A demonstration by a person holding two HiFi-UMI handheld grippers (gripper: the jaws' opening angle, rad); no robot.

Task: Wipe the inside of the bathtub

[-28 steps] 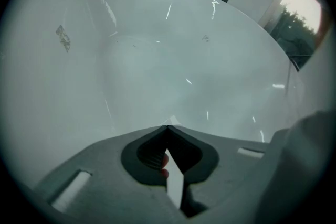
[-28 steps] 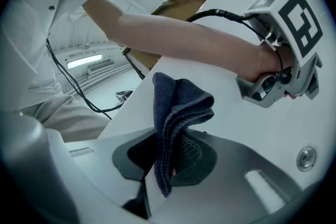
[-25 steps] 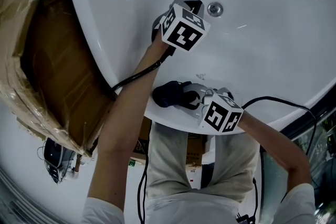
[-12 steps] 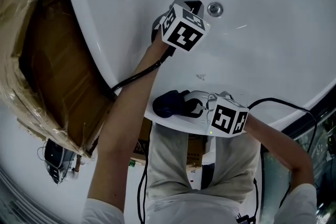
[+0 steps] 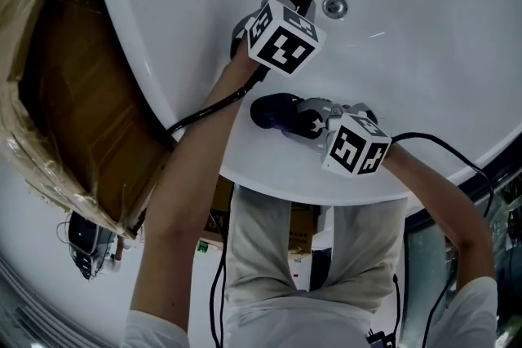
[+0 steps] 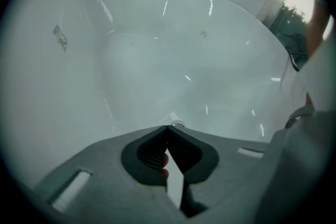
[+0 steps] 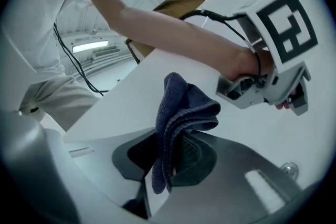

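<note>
The right claw (image 7: 168, 157) was clamped on a folded dark cloth (image 7: 184, 107) at centre frame, over the near wall of the white bathtub (image 5: 424, 53). The left claw (image 6: 168, 131), jaws together and empty, pointed into the tub. The step called for flat cloth contact and overlapping strokes.

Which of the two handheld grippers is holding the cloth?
The right gripper: its jaws are clamped on a folded dark blue cloth. The left gripper is shut with nothing between its jaws.
</note>
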